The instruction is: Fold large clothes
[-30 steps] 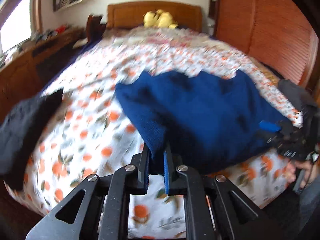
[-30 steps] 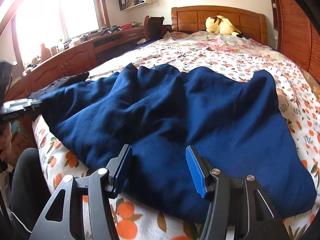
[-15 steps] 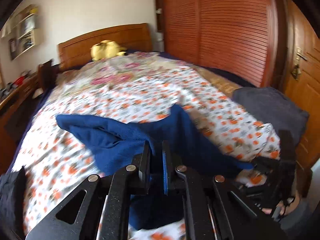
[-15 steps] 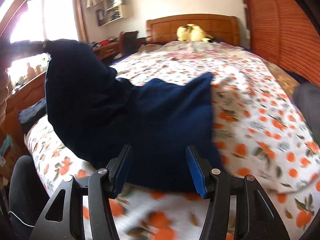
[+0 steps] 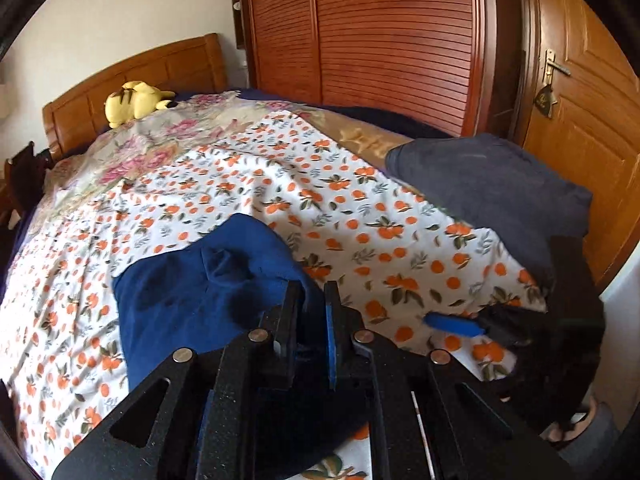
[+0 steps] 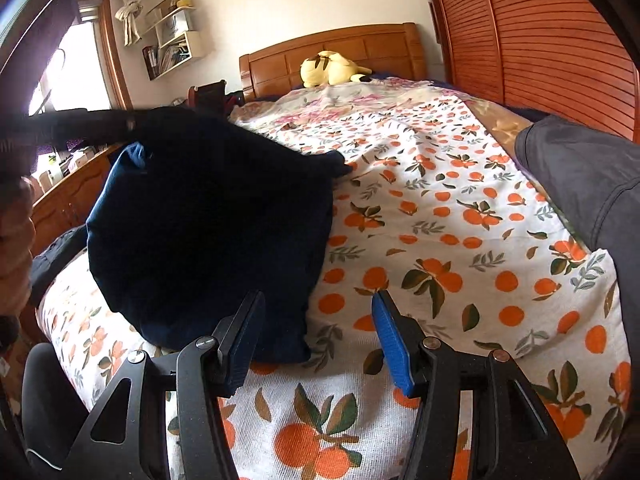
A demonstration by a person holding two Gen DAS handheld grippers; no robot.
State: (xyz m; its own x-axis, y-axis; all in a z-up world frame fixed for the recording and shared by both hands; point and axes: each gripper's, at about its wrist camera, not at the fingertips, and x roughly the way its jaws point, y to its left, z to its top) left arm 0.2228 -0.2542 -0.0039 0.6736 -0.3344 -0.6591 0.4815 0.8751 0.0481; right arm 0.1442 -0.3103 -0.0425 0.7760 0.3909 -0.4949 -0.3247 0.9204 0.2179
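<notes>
A navy blue sweater (image 5: 192, 300) lies bunched and folded over on the orange-print bedsheet (image 5: 360, 216). My left gripper (image 5: 313, 304) is shut on an edge of the sweater and holds it lifted over the rest. In the right wrist view the sweater (image 6: 212, 224) is a dark mound at the left, with the left gripper (image 6: 80, 128) above it. My right gripper (image 6: 318, 320) is open and empty, low over the sheet just right of the sweater's near corner. It also shows in the left wrist view (image 5: 456, 326) at the right.
A grey folded garment (image 5: 492, 188) lies at the bed's right edge, also in the right wrist view (image 6: 588, 184). A yellow plush toy (image 6: 332, 68) sits by the wooden headboard (image 6: 360, 52). A slatted wardrobe (image 5: 380, 40) and a door (image 5: 580, 112) stand right. A wooden dresser (image 6: 60, 200) runs along the left.
My left gripper has carried the sweater's edge up and across to the right, folding the sweater over onto itself. My right gripper has stayed open while the fabric pulled away from between its fingers.
</notes>
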